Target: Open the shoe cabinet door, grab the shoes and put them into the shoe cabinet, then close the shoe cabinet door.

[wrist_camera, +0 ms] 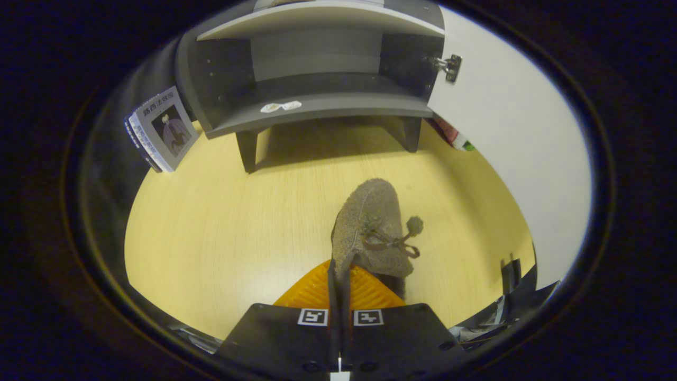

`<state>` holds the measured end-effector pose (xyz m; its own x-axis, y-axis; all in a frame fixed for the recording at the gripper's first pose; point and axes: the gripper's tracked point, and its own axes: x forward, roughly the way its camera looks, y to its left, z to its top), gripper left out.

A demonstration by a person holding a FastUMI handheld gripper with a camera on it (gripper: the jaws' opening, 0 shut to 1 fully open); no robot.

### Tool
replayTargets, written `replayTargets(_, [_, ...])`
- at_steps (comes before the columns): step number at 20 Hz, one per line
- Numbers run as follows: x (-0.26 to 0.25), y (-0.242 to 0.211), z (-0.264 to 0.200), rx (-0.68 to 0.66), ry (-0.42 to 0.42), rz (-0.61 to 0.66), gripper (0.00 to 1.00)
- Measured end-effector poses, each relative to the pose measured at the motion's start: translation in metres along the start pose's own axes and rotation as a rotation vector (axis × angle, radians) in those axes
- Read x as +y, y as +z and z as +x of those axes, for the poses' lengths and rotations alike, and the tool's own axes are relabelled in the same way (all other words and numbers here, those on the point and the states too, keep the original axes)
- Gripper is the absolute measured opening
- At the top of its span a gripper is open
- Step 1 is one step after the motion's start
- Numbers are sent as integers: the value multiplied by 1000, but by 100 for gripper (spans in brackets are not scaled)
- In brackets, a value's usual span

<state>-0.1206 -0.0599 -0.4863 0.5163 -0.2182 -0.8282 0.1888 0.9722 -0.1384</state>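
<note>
Gripper view, looking forward and down along the tongs (338, 280) toward the shoe cabinet (317, 69). I see the tongs drawn together, their two fingers (370, 288) nearly meeting, with the heel collar of a brown fuzzy shoe (370, 227) pinched between them; both fingers appear to press on that edge. The shoe extends away from the fingertips, toe pointing toward the shoe cabinet, its lace tied in a bow with a small pompom (414, 225) on the side nearer the open door (518, 143). I cannot tell whether the sole rests on the table (211, 227) or hangs just above it.

The shoe cabinet stands at the far side of the table, well beyond the shoe. Its door is swung wide open on the right, held by a metal hinge (448, 66). The lower compartment is dark grey inside, and a small white scrap (280, 106) lies on the front of its floor. A book (161, 129) leans upright just left of the shoe cabinet. A red and green item (455, 137) lies on the table below the door's lower edge.

The tongs point roughly at the cabinet's opening, tilted down toward the table.
</note>
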Motion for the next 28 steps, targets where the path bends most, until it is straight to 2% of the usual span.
replayTargets(4, [-6,44,-28,-110,-39,18,4])
replayTargets(10, [-25,142,-101,-342,-94,4,4])
replayTargets(14, [-29,202,-141,-465,-101,-16,4])
replayTargets(20, [-35,290,-163,-573,-97,-46,3])
replayTargets(28, [-40,385,-139,-597,-95,-125,3])
